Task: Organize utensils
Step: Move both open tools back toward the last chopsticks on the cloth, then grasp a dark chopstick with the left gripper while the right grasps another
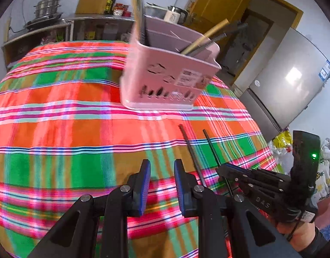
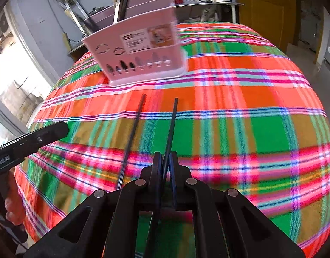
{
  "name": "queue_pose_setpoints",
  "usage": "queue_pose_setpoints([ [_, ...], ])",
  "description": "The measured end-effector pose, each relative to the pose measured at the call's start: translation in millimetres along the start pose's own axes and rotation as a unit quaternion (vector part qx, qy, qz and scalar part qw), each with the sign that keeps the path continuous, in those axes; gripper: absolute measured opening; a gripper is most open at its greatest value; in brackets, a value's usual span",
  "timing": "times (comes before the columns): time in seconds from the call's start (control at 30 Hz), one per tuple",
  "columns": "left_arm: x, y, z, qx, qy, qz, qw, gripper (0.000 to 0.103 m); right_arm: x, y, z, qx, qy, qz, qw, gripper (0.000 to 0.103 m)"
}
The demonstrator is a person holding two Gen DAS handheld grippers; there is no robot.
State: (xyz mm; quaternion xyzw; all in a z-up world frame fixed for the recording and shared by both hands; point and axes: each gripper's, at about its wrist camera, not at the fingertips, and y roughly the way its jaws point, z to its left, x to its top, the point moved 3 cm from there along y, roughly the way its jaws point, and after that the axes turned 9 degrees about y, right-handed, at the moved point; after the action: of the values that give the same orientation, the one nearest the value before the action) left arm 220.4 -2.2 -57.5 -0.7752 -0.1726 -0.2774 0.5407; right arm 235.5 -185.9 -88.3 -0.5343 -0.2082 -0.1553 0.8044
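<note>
A pink utensil holder [image 2: 141, 49] stands on a table with a bright plaid cloth [image 2: 240, 107]; this holder is the landmark. Chopsticks [image 1: 204, 36] lean inside it, some dark, one pale. In front of the holder, nearer the cameras, two black chopsticks point toward it. The right gripper [image 2: 165, 163] is clenched on one black chopstick [image 2: 171, 129], its jaws pinched tight around the near end. The second black chopstick [image 2: 132, 133] lies just beside it on the cloth, to the left. The left gripper [image 1: 161, 185] hovers over the cloth in front of the holder, jaws parted with nothing between them, pads [image 1: 144, 182] blue
</note>
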Motion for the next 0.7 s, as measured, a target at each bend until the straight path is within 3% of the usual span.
queue_pose_setpoints([
  [0.33,14.5,61.6,-47.1,-0.009,0.02,0.045,0.9988,0.022,-6.5,-24.3,-45.1,-0.001,0.036,-0.01,0.999,0.007],
  [0.63,12.0,74.5,-67.2,0.045,0.06,0.048,0.996,0.026,-9.1,-26.7,-50.0,0.004,0.049,-0.013,0.999,0.007],
  [0.67,10.0,74.0,-69.1,0.055,0.076,0.048,0.9944,0.024,-9.3,-26.0,-49.1,0.004,0.049,-0.013,0.999,0.007],
  [0.7,8.4,73.8,-71.1,0.066,0.089,0.048,0.9927,0.016,-9.4,-26.1,-49.2,0.004,0.051,-0.013,0.999,0.007],
])
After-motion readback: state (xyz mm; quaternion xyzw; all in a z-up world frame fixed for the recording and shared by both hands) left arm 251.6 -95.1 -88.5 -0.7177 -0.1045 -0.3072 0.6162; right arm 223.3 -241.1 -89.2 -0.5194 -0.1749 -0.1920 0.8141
